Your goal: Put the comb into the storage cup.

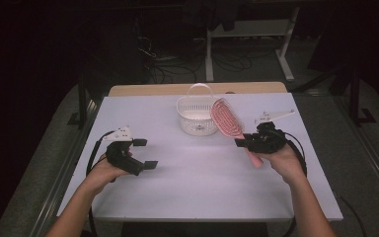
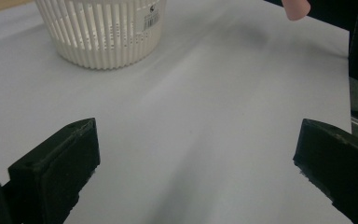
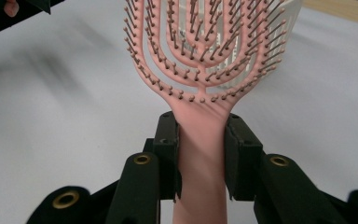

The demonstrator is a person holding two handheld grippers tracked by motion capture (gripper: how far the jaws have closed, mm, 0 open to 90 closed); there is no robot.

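Both grippers: right (image 3: pixel 200 154) clamps hairbrush (image 3: pixel 205 70), top cropped; left (image 2: pixel 196 163) wide, empty.

The pink vented hairbrush (image 1: pixel 227 119) tilts head-up above the table, its handle clamped, bristled head beside the white basket (image 1: pixel 195 117).

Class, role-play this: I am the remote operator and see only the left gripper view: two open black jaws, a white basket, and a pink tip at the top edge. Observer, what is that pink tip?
Observer: It is the handle end of a pink hairbrush.
Operator: Is the brush lying on the table?
Observer: No, the right gripper clamps its handle and holds it up above the table.
Operator: Which way does the brush head point?
Observer: In the high view it tilts toward the white basket, its head in front of the basket's rim.
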